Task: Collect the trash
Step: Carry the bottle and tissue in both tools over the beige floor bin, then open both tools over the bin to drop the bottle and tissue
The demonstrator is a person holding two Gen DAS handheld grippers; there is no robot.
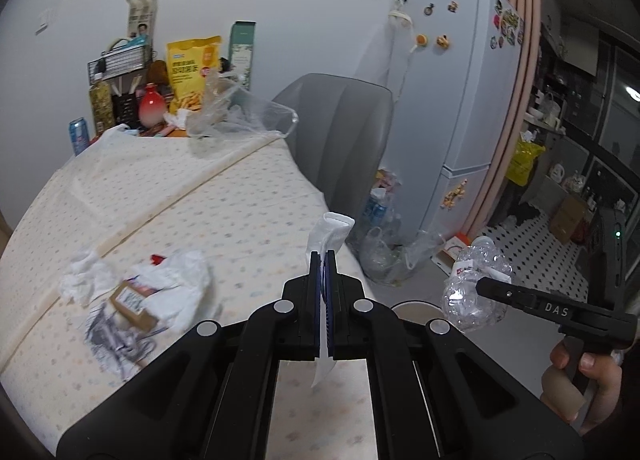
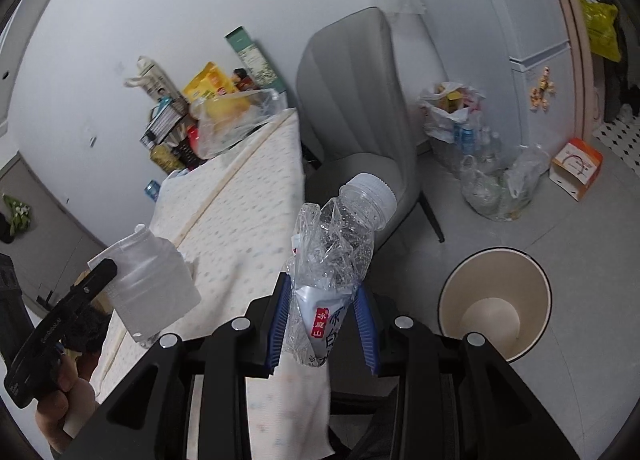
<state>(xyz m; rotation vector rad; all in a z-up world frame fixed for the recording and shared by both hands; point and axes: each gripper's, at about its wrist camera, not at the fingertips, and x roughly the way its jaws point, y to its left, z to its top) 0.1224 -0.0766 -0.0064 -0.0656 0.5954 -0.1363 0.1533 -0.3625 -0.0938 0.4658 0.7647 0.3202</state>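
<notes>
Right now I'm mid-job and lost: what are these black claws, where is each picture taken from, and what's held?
These are two hand-held grippers with a camera on each. The left view looks along the left gripper, shut on a flat white pouch. The right view looks along the right gripper, shut on a crushed clear bottle. On the table lie crumpled white wrappers and a small brown box. An open bin stands on the floor beside it.
</notes>
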